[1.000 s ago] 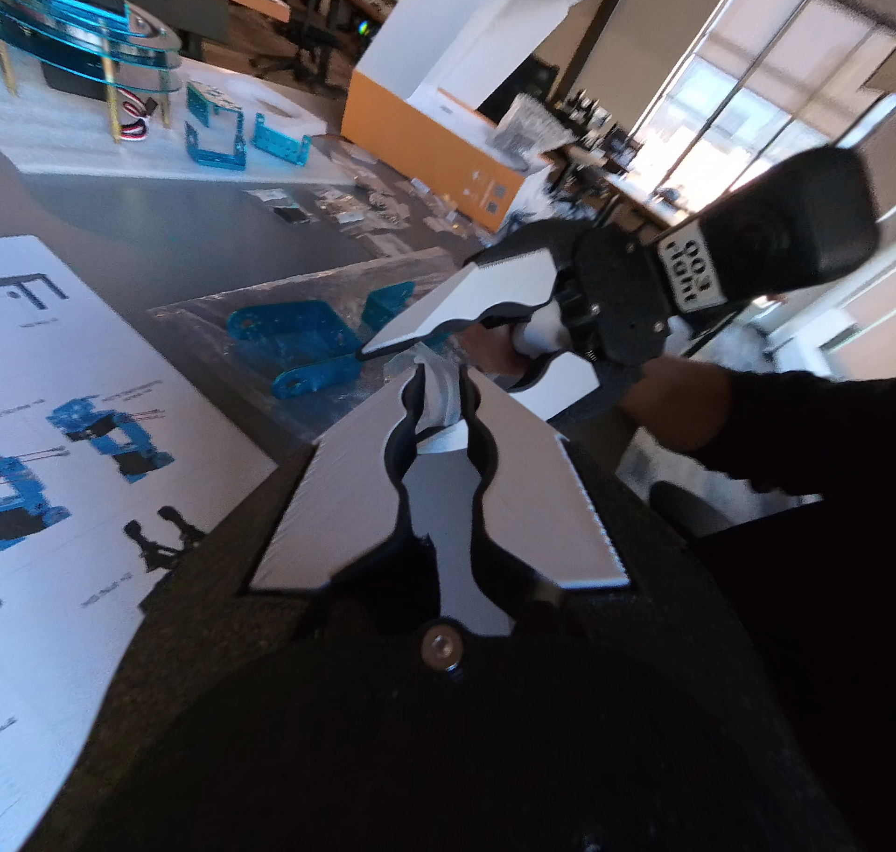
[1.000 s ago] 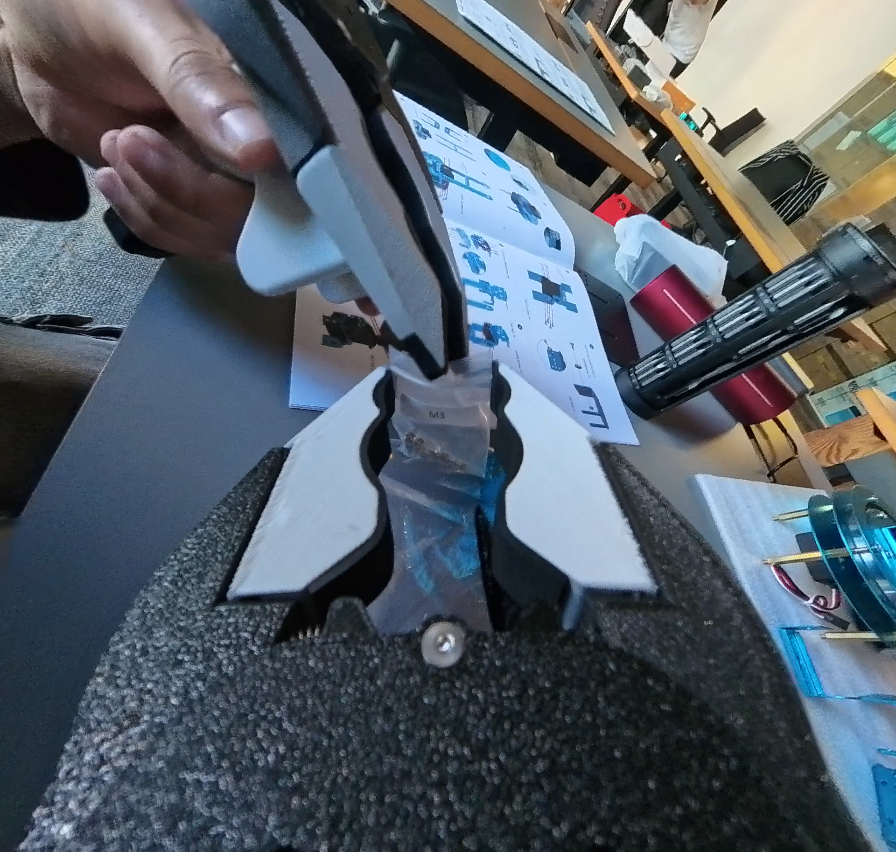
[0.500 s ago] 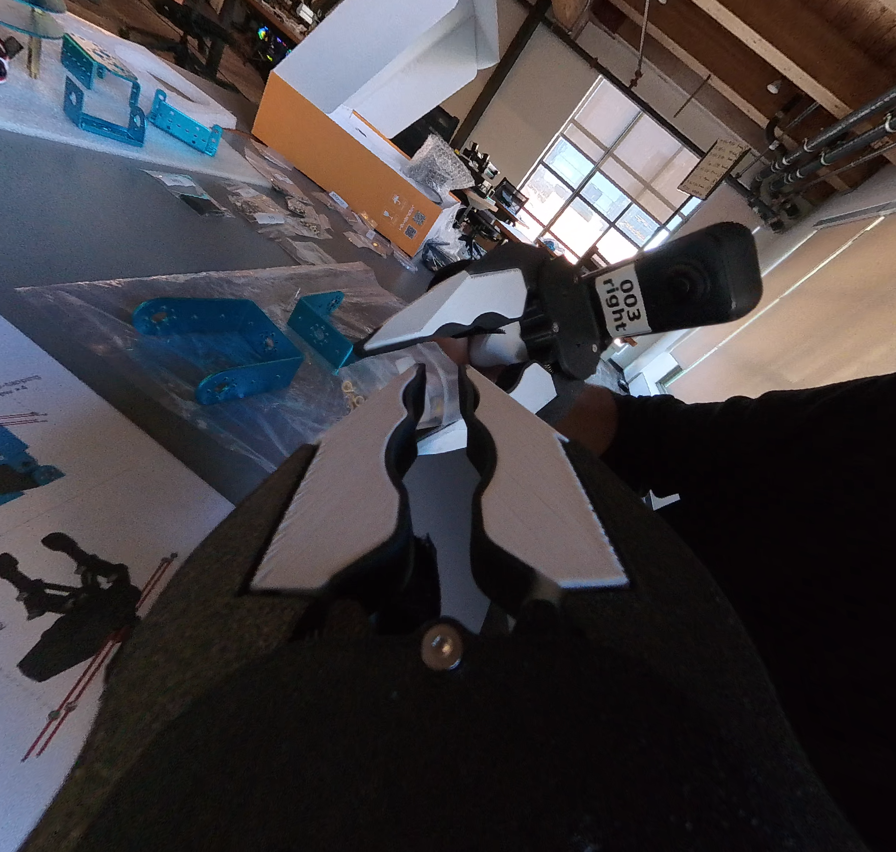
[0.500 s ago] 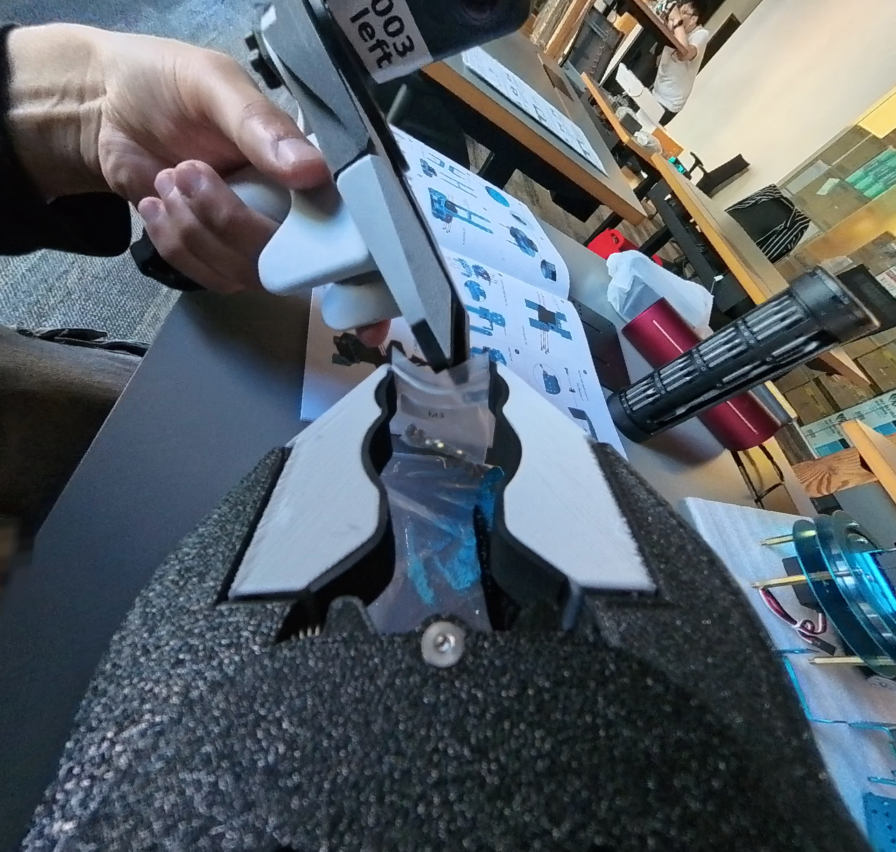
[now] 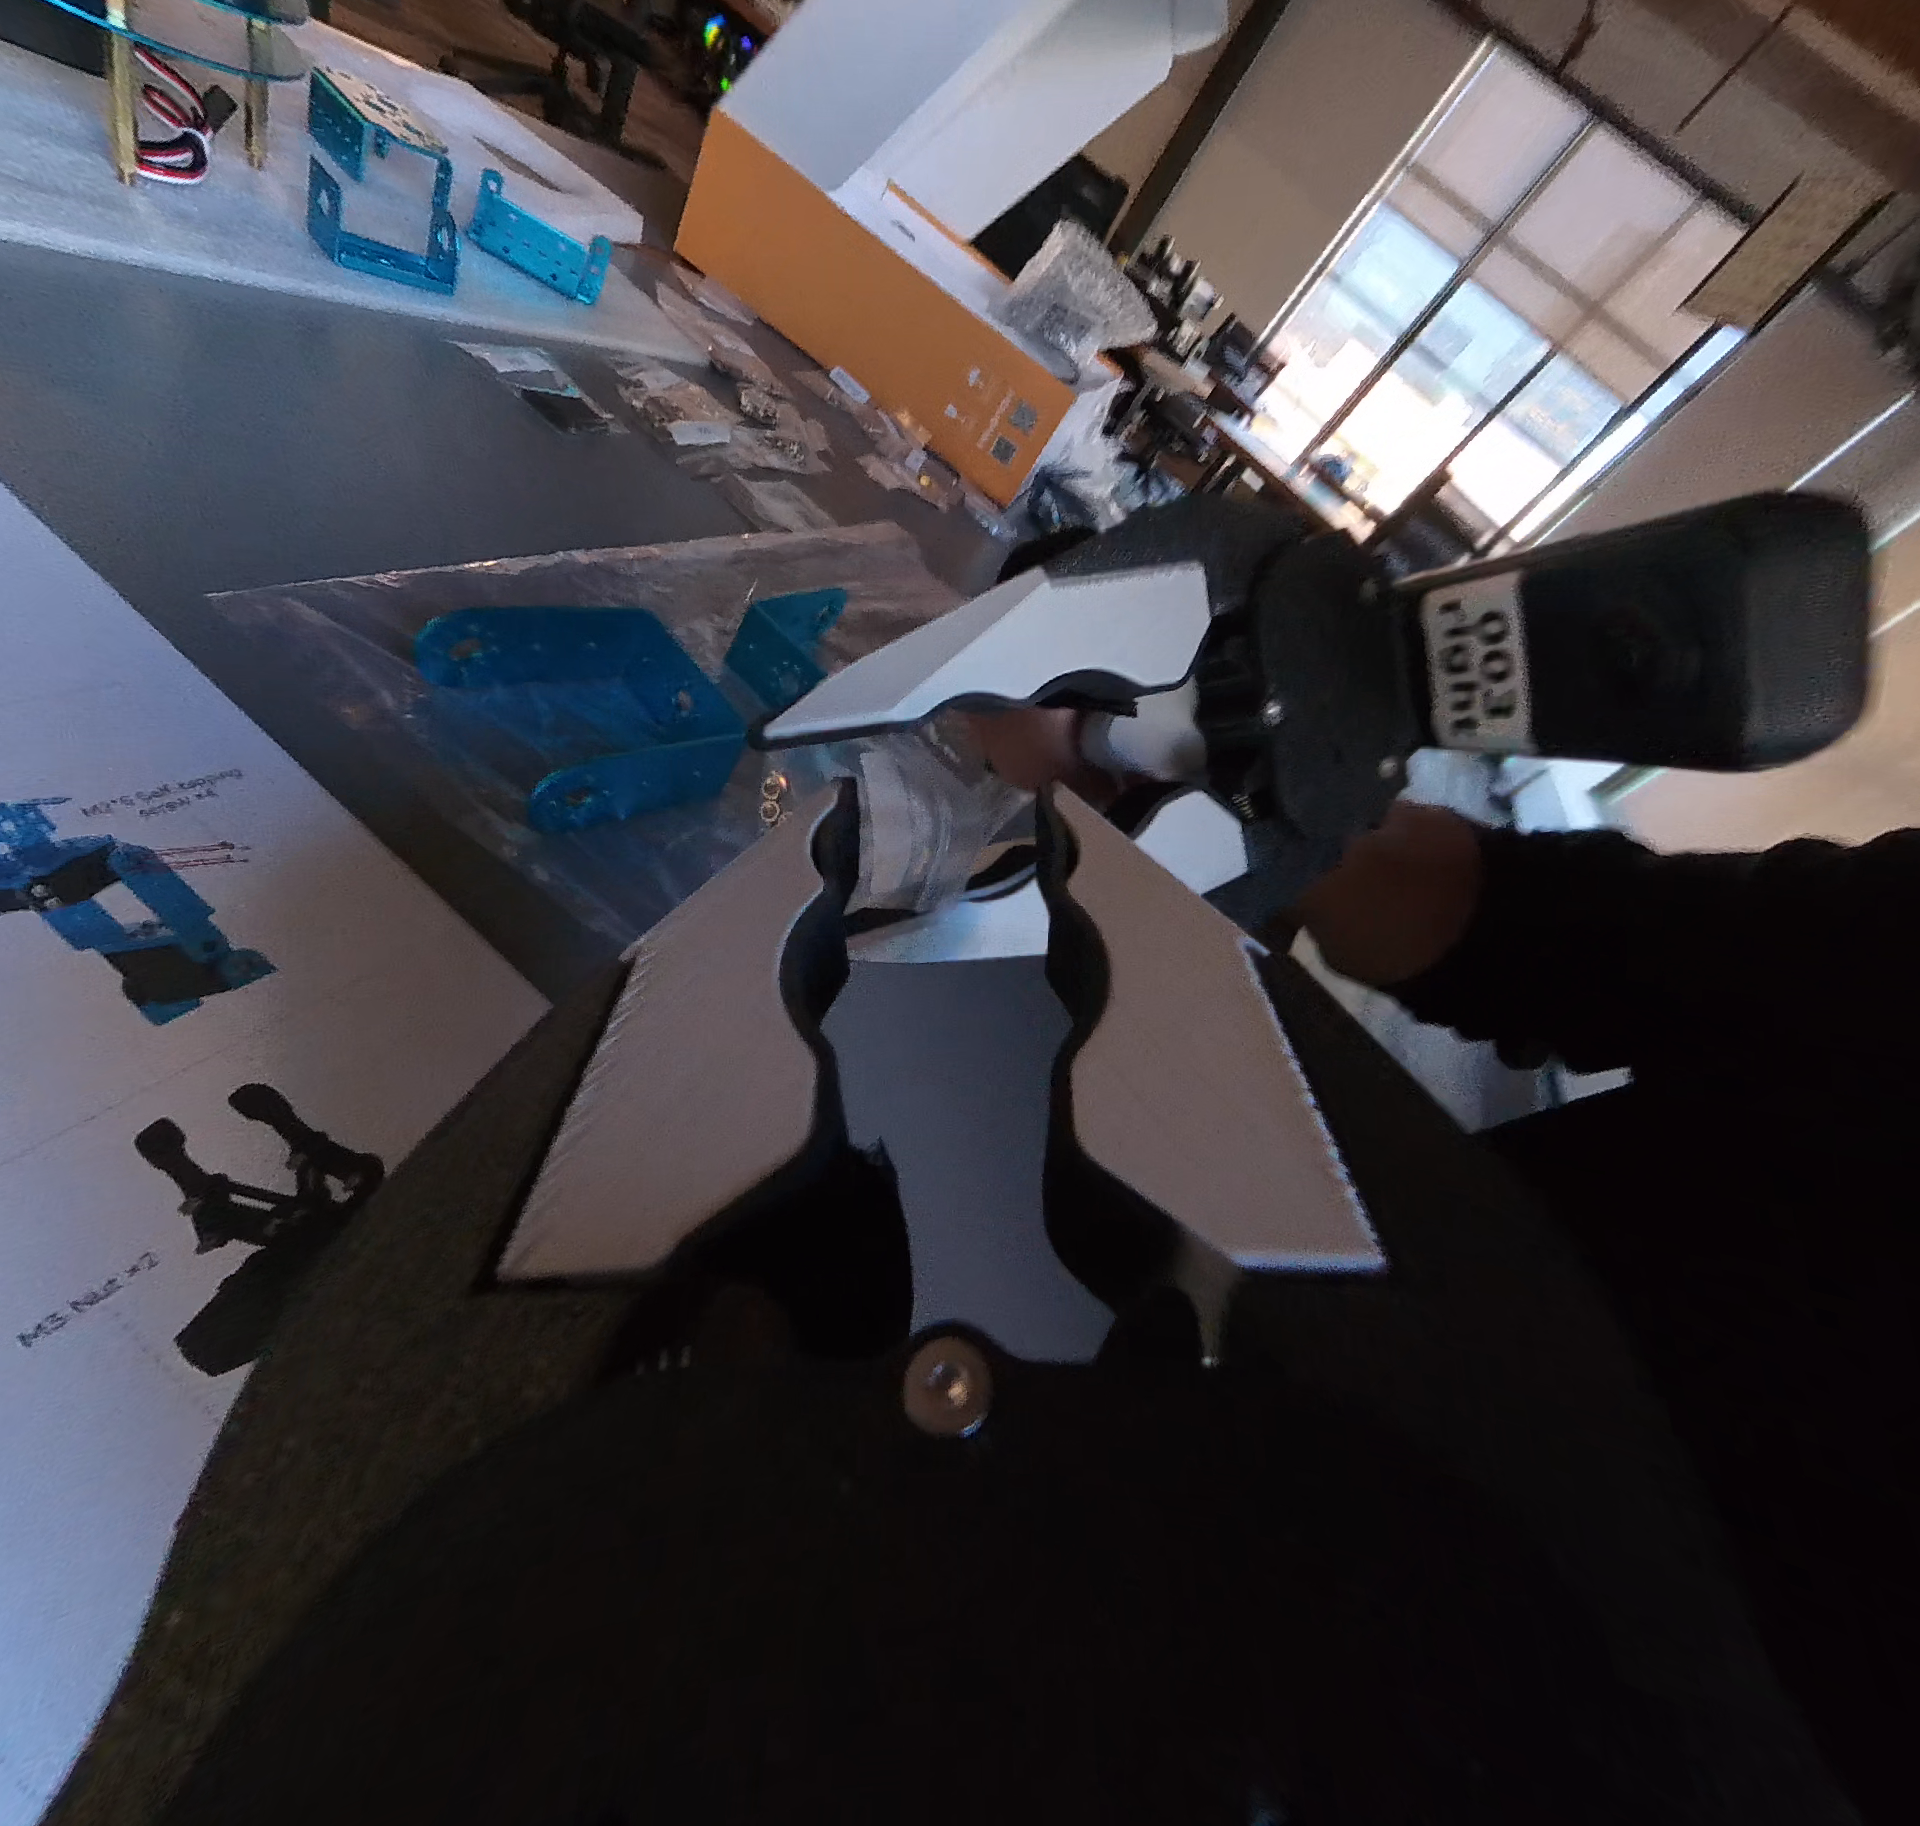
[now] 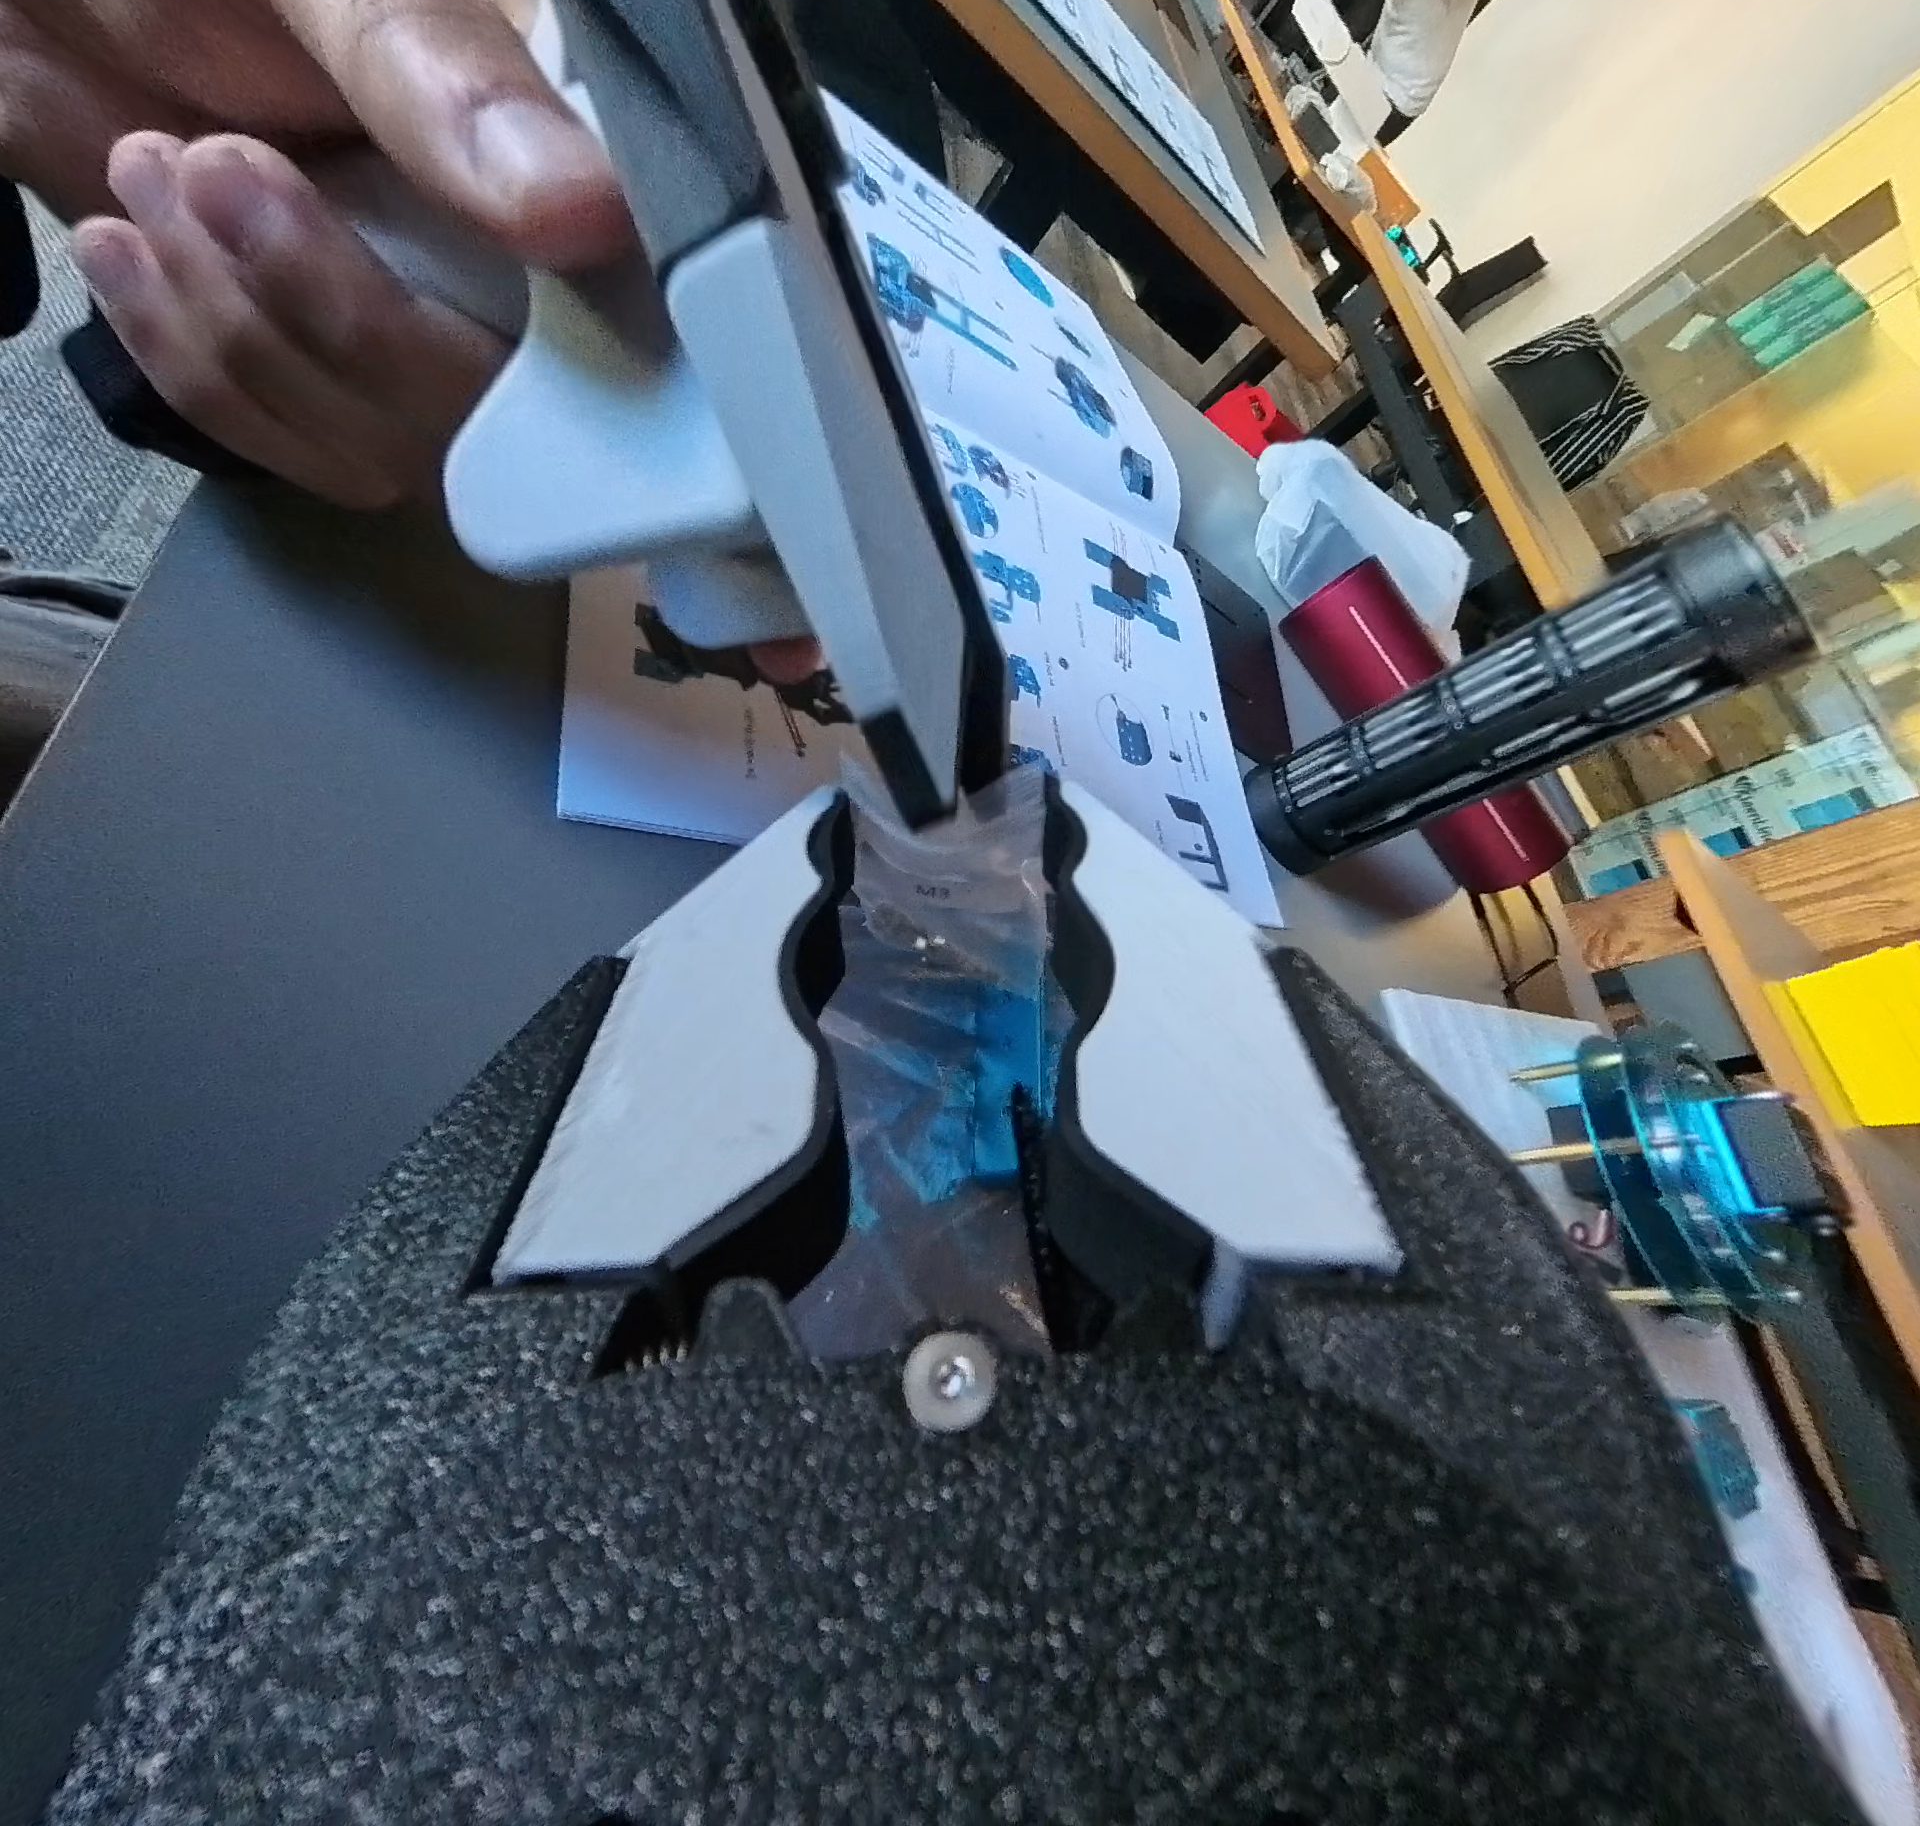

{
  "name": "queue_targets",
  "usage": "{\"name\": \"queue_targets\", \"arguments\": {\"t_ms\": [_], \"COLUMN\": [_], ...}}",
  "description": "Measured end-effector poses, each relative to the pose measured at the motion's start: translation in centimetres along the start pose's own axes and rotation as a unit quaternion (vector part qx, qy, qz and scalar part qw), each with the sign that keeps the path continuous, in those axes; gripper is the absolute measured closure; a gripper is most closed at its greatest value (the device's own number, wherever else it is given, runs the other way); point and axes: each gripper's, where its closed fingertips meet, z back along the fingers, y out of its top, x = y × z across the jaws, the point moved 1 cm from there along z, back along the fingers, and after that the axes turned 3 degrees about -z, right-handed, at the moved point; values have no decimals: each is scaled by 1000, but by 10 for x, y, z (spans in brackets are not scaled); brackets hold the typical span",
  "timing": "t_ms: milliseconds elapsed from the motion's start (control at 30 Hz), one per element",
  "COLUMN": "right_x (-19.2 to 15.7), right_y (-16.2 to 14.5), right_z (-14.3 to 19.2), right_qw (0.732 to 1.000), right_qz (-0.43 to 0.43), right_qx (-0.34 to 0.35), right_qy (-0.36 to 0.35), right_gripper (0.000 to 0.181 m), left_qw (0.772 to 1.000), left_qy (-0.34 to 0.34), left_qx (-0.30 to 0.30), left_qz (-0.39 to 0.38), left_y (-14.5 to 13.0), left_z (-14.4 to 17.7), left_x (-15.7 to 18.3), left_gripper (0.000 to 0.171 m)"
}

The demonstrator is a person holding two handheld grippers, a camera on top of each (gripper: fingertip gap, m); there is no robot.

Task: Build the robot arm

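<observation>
Two hand-held grippers, left (image 5: 940, 831) and right (image 6: 951, 820) | both pinching clear crinkled bag (image 6: 935, 903) | small screws inside

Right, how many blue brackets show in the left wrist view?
4: U-shaped bracket and flat bracket on white foam; large bracket and small bracket in clear bag. More may be hidden.

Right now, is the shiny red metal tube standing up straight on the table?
No, the shiny red metal tube lies slanted on the grey table beside the open instruction booklet.
</observation>
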Motion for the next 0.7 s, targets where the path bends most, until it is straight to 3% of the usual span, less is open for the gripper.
{"name": "queue_targets", "arguments": {"t_ms": [33,167,300,433,533,600,633,700], "right_x": [-1,1,5,15,12,8,8,10], "right_y": [2,0,6,25,31,38,42,43], "right_z": [0,-1,6,20,20,19,20,22], "right_qw": [1000,999,1000,992,953,909,891,879], "right_qz": [7,29,7,-99,-262,-350,-380,-397], "right_qx": [0,-14,11,73,91,106,117,128], "right_qy": [-4,-21,-19,17,123,199,222,232], "right_gripper": [146,141,134,139,143,132,125,123], "left_qw": [1000,998,998,993,991,993,993,993], "left_qy": [10,47,56,47,40,38,48,62], "left_qx": [-16,-24,17,74,107,103,100,100], "left_qz": [-16,-23,28,78,75,48,37,9], "left_y": [-5,-5,6,21,31,31,30,31], "left_z": [-3,-3,4,15,21,19,18,17], "left_x": [1,-4,-16,-24,-23,-17,-17,-15], "left_gripper": [139,171,171,171,171,171,171,171]}}
